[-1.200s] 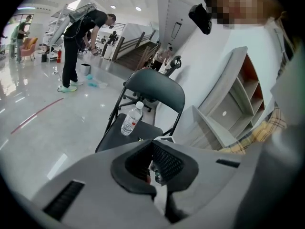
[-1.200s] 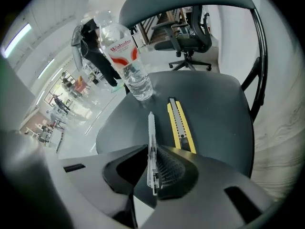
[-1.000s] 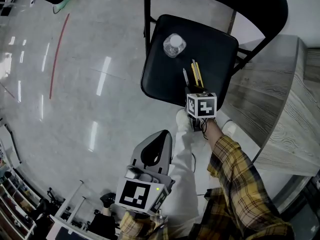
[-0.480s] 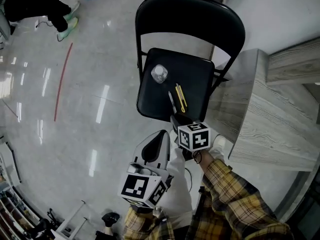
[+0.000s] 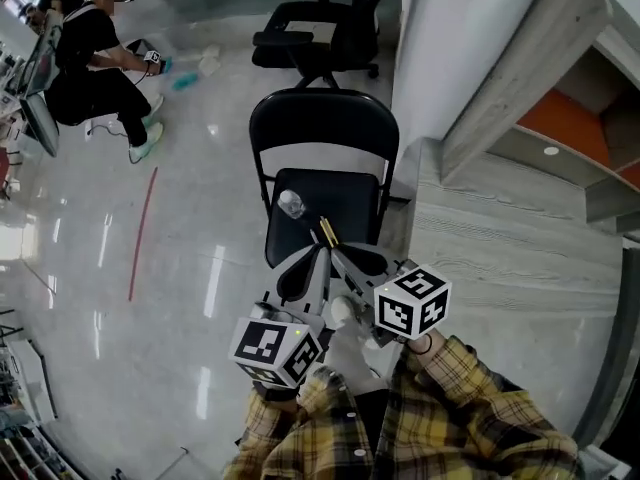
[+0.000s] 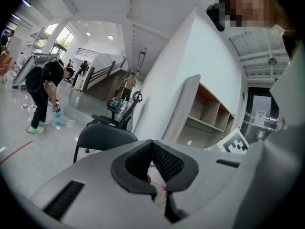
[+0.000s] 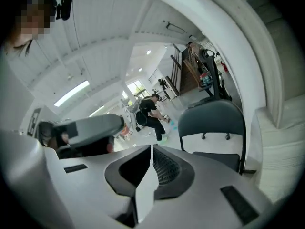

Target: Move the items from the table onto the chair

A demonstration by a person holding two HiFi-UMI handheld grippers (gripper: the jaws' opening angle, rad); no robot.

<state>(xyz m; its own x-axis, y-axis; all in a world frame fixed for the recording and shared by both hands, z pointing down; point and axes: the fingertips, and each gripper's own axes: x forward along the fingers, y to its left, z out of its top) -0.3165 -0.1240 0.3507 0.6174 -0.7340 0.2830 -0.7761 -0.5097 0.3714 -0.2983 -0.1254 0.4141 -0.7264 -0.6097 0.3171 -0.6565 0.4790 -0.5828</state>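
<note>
Open office hall: polished floor (image 5: 190, 228), swivel chair (image 5: 312, 36), wall shelving (image 6: 206, 117).

The floor (image 5: 180, 268) at the frame's left is glossy, perhaps polished stone. The chair (image 5: 345, 208) at centre has a matt black seat. The table (image 5: 500, 258) at right is pale, grained wood, and the bottle (image 5: 291, 204) is clear plastic.

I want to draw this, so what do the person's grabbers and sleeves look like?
The left gripper and right gripper are light grey with black ridged pads. Each carries a white cube with black square markers. The sleeves are yellow-and-dark plaid. The right gripper's jaws are closing, empty.
</note>
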